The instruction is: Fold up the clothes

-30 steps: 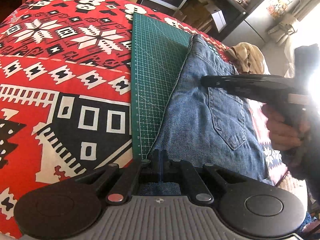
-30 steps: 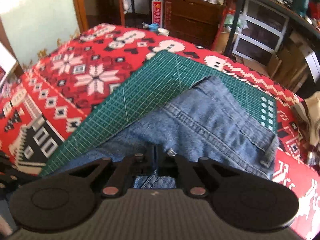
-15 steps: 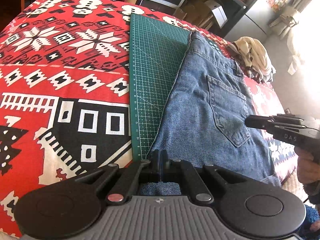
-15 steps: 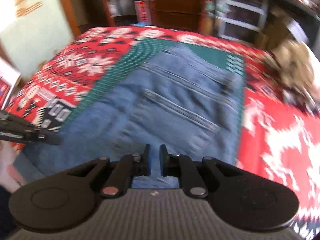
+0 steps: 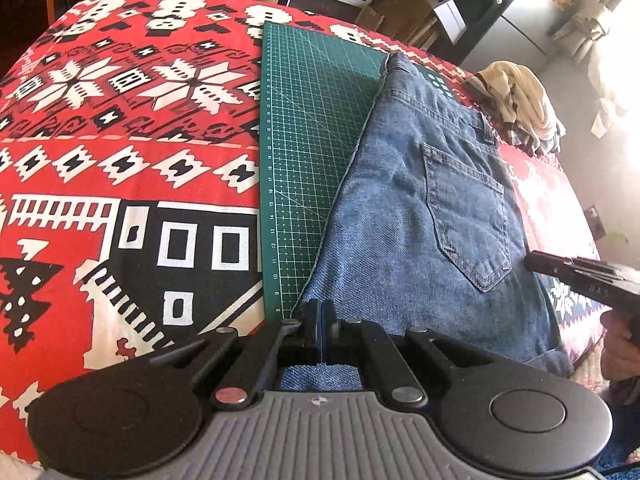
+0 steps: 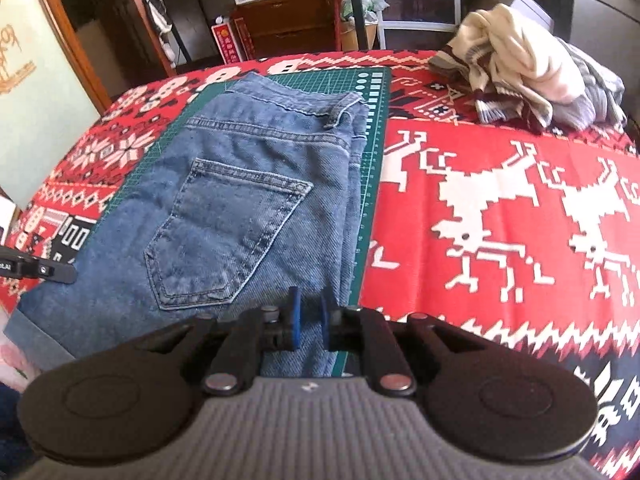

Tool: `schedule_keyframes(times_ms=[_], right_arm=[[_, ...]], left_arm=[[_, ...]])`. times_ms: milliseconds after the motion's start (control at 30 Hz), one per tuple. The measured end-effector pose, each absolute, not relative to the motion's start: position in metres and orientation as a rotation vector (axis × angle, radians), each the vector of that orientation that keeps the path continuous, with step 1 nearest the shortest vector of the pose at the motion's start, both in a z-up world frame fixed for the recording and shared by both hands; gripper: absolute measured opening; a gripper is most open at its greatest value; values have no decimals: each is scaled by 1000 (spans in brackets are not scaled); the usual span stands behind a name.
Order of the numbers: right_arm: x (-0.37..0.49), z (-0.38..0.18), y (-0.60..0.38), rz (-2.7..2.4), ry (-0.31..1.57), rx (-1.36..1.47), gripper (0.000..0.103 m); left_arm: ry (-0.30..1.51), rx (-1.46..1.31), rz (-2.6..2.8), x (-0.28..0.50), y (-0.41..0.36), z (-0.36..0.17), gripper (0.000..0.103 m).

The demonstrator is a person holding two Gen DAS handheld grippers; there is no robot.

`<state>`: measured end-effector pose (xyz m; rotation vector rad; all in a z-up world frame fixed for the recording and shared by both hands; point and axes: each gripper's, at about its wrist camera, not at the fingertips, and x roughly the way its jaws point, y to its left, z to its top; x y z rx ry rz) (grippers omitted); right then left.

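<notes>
Two grippers frame your folded jeans (image 6: 248,208) on the green mat (image 5: 308,152): left gripper (image 5: 320,320) pressed together, fabric contact hidden; right gripper (image 6: 310,312) slightly spread, empty.

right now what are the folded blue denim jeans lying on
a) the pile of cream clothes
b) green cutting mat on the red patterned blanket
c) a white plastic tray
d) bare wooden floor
b: the folded blue denim jeans lie on the green gridded cutting mat, which sits on the red patterned blanket; the pile of cream clothes lies apart, at the far edge.
</notes>
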<state>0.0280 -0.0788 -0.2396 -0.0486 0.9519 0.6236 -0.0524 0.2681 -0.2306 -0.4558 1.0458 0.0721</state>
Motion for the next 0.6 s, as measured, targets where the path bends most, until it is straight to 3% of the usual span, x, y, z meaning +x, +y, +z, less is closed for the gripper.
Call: schedule_keyframes(times_ms=[167, 233, 600], right_arm=[[24, -239, -85, 629, 953, -19, 12], [23, -238, -86, 628, 961, -11, 12], [16, -212, -80, 632, 905, -37, 15]], left_arm=[[1059, -460, 86, -50, 266, -229, 3], [1054, -480, 81, -51, 264, -225, 12], [999, -271, 50, -27, 218, -177, 15]])
